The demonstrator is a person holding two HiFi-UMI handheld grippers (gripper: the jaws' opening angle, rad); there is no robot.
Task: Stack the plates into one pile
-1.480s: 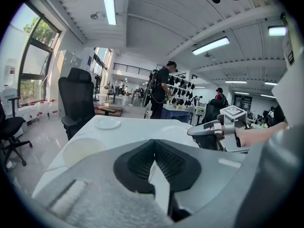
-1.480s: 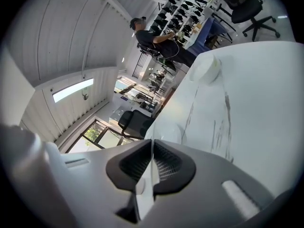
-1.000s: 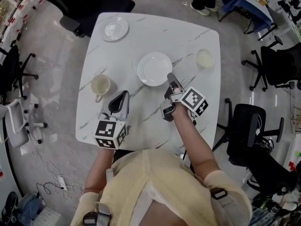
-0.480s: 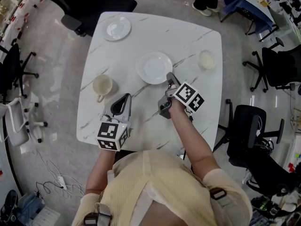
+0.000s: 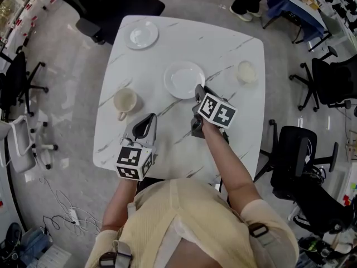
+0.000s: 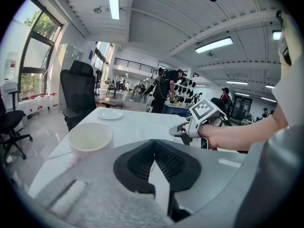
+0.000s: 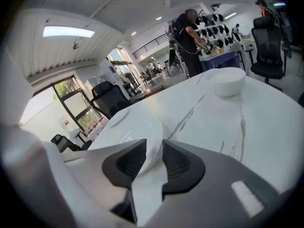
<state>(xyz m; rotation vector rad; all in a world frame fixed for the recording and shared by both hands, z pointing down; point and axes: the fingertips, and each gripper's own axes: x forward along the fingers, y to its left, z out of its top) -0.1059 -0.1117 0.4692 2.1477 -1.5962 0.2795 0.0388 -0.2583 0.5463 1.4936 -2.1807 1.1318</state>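
Two white plates lie on the marble table [image 5: 223, 43]. The larger plate [image 5: 183, 79] is at the middle, the smaller plate [image 5: 144, 36] at the far left corner. My right gripper [image 5: 197, 92] is at the larger plate's near right rim. In the right gripper view its jaws [image 7: 153, 149] are opening, and the rim of that plate [image 7: 135, 129] shows in the gap without the pads pressing on it. My left gripper [image 5: 148, 121] rests low over the table's near left part, shut on nothing [image 6: 153, 144].
A cream cup [image 5: 124, 101] stands just left of and beyond my left gripper, large in the left gripper view [image 6: 90, 137]. A small white bowl [image 5: 246, 71] sits near the table's right edge [image 7: 227, 81]. Black office chairs ring the table.
My right gripper has rolled at the wrist, its marker cube turning, sunk slightly at the larger plate's rim, and its jaws have parted. The left gripper has stayed put.
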